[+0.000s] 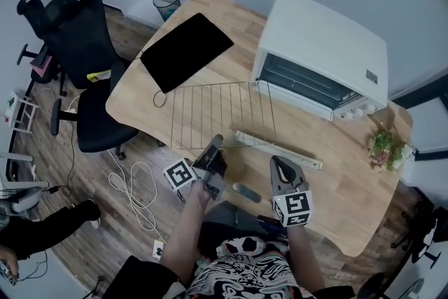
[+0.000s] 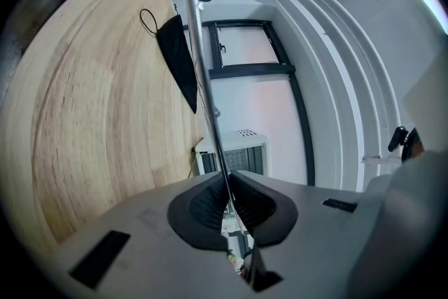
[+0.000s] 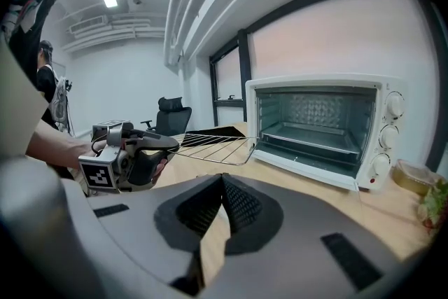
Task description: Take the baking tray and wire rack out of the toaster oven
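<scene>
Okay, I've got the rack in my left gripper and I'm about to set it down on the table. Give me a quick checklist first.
1. Left gripper grip on the wire rack: jaws shut on its edge wire, ok.
2. Rack out of the toaster oven: ok.
3. Rack's far edge clear of the open oven door: cannot tell.
4. Bare table beneath the rack: ok.
5. Baking tray out, lying on the table: ok.
6. Right gripper free, jaws together on nothing: ok.
</scene>
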Demonstrator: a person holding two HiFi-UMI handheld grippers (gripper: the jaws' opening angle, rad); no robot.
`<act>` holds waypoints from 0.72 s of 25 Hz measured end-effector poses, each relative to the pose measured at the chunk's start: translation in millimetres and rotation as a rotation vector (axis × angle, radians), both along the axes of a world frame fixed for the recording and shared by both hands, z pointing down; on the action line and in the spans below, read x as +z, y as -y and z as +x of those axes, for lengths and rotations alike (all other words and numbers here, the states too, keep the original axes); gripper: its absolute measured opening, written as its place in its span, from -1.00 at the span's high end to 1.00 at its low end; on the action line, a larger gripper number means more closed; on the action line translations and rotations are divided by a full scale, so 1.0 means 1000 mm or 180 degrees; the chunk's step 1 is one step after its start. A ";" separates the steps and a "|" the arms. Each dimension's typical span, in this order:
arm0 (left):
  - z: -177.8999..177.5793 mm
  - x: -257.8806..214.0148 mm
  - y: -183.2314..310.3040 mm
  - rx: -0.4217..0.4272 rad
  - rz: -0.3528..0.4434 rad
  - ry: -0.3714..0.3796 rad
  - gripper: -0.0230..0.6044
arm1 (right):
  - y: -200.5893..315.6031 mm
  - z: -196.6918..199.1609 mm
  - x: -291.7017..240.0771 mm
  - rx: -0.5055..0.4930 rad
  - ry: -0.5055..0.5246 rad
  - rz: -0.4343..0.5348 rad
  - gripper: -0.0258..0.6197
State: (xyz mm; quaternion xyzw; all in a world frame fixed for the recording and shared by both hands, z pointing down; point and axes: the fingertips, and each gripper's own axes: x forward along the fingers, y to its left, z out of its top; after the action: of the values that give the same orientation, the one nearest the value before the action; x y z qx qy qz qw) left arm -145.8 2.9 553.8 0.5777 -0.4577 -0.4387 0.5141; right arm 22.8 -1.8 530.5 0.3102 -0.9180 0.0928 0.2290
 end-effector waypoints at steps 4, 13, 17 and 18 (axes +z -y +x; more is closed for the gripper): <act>-0.013 0.007 -0.002 -0.0080 -0.0045 -0.0023 0.88 | 0.003 -0.006 0.004 -0.0036 -0.0023 -0.0027 0.92; -0.036 0.025 -0.011 -0.0229 -0.0176 0.0010 0.88 | 0.007 -0.025 0.015 -0.0185 -0.0071 -0.0109 0.92; -0.053 0.035 -0.017 -0.0336 -0.0257 0.0035 0.88 | 0.008 -0.032 0.018 -0.0246 -0.0085 -0.0135 0.92; -0.058 0.036 -0.017 -0.0367 -0.0258 0.0039 0.88 | 0.008 -0.033 0.019 -0.0263 -0.0090 -0.0146 0.92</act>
State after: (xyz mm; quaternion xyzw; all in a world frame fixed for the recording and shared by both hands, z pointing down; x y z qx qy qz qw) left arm -203.5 20.0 589.8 0.5317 -0.5108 -0.4452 0.5082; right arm -10.5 -10.3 549.7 0.2679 -0.9243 0.1000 0.2527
